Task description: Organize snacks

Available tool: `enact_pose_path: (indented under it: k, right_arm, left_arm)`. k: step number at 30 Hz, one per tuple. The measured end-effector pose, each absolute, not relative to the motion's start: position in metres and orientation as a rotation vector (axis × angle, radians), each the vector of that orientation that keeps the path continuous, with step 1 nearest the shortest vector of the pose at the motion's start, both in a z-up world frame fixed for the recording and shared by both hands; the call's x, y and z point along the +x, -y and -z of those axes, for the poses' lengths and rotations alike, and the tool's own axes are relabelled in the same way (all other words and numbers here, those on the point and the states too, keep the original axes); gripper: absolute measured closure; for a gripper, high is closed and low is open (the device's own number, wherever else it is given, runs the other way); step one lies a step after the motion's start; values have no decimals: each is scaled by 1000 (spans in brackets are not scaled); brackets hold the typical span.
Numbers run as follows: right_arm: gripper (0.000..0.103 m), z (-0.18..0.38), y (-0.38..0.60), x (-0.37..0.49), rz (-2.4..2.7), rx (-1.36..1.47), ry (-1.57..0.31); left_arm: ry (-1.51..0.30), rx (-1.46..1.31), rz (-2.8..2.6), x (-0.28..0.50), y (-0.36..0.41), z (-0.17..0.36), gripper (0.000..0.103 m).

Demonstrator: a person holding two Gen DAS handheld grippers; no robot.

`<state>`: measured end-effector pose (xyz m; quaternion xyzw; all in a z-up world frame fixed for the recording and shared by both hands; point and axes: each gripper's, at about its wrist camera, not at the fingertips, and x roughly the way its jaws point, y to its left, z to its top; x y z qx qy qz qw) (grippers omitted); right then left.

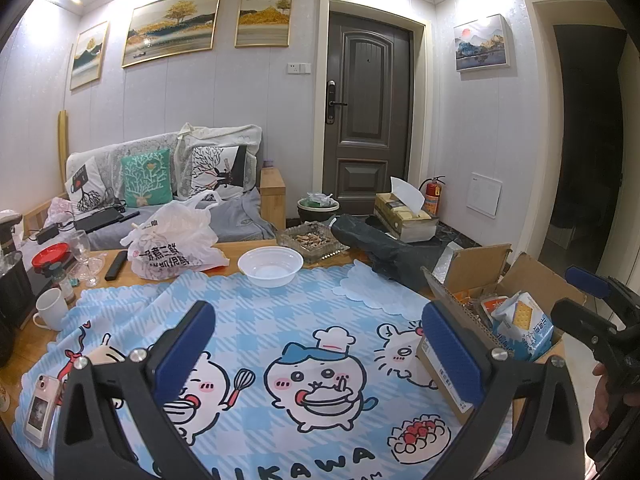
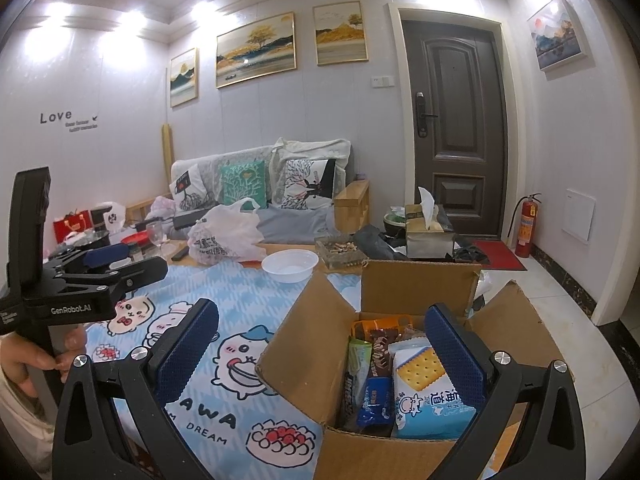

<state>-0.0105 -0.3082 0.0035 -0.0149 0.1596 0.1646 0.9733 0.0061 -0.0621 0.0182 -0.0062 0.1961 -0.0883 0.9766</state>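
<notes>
An open cardboard box stands on the right part of the table and holds several snack packs. A blue-and-white cracker pack is at the front right, with a blue biscuit pack and a green pack beside it. The box also shows at the right of the left wrist view. My right gripper is open and empty, just above the box's left side. My left gripper is open and empty above the blue cartoon tablecloth.
A white plastic bowl, a glass ashtray, a white shopping bag, a remote, a wine glass, a white mug and a phone lie around the cloth. A tissue box and a sofa are behind.
</notes>
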Motion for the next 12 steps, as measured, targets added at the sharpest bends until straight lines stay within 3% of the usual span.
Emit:
enact_pose_path:
  k: [12]
  right_arm:
    - [0,-3,309,-10,-332,-28,-321]
  left_arm:
    - [-397,-12,182,8,60,-18,1]
